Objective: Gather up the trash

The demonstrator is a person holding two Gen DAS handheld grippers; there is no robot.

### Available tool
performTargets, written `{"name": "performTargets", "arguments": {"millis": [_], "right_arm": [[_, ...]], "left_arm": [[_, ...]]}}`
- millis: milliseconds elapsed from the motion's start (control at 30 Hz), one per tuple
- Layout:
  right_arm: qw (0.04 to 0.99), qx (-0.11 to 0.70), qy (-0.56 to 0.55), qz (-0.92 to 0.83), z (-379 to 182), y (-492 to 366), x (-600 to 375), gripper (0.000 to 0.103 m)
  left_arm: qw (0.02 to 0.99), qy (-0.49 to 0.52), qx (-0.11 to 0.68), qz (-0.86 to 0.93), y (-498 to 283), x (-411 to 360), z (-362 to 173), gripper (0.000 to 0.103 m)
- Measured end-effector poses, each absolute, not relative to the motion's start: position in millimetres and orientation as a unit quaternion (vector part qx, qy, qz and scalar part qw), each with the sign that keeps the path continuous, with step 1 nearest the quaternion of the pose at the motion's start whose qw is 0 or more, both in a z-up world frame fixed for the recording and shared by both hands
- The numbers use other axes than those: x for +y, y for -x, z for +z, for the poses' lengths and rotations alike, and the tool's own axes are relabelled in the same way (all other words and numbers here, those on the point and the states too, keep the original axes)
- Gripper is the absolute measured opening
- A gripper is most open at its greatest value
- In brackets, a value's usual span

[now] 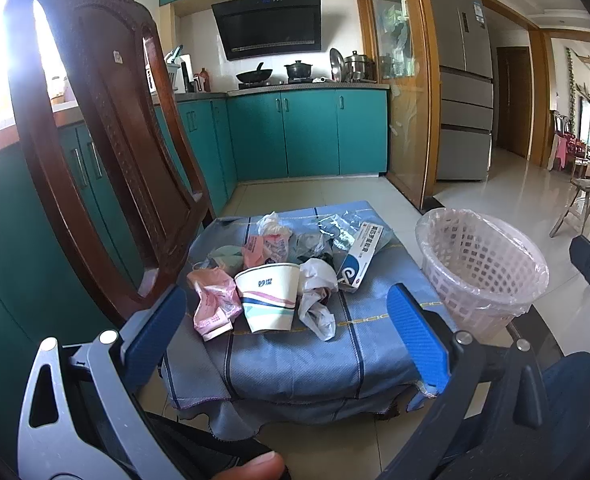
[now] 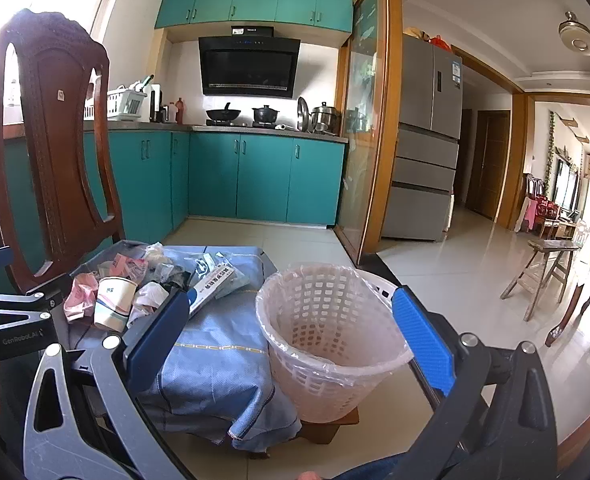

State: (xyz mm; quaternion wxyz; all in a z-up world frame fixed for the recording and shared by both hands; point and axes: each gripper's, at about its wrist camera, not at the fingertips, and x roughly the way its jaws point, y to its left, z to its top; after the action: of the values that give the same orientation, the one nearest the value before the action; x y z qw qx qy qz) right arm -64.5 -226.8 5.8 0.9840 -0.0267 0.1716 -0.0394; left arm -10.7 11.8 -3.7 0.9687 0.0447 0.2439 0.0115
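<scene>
A: Blue cloth carries our trash: paper cup, wrappers, a box.

B: We see both grippers, left and right, spread wide, empty; lined basket just beside.

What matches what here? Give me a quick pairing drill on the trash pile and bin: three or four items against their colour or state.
Items:
1. paper cup
2. waste basket
3. crumpled wrapper
4. long box

Descriptions:
A. pink, left of the cup
B. lined with clear plastic, holds no trash
C. white with blue print, lying at the pile's right edge
D. lying on its side, striped

Pairs: 1-D, 2-B, 3-A, 4-C
</scene>
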Motion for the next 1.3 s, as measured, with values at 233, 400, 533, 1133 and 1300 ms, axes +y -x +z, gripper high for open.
{"name": "performTargets", "arguments": {"millis": [233,400,533,1133,1300], "right_arm": [[0.982,0.183,0.037,-0.034,0,59,-221,0.1],[0.971,0.232,0.044,-0.026,-12,44,-218,0.1],[0.959,0.281,0.015,0.027,-33,27,-219,0.1],[0.892,0.426,-0.035,0.144,-83,-204,-166,0.076],[0.879,0.453,-0.081,0.123,-117,-236,-164,0.076]], "left_arm": [[0.965,-0.044,0.258,0.019,3,16,-14,0.1],[0.96,-0.027,0.279,0.017,-4,31,-31,0.1],[0.947,0.004,0.319,0.027,-12,60,-57,0.1],[0.941,0.053,0.333,0.007,-105,88,-61,0.078],[0.93,0.055,0.363,-0.029,-160,81,-85,0.078]]}}
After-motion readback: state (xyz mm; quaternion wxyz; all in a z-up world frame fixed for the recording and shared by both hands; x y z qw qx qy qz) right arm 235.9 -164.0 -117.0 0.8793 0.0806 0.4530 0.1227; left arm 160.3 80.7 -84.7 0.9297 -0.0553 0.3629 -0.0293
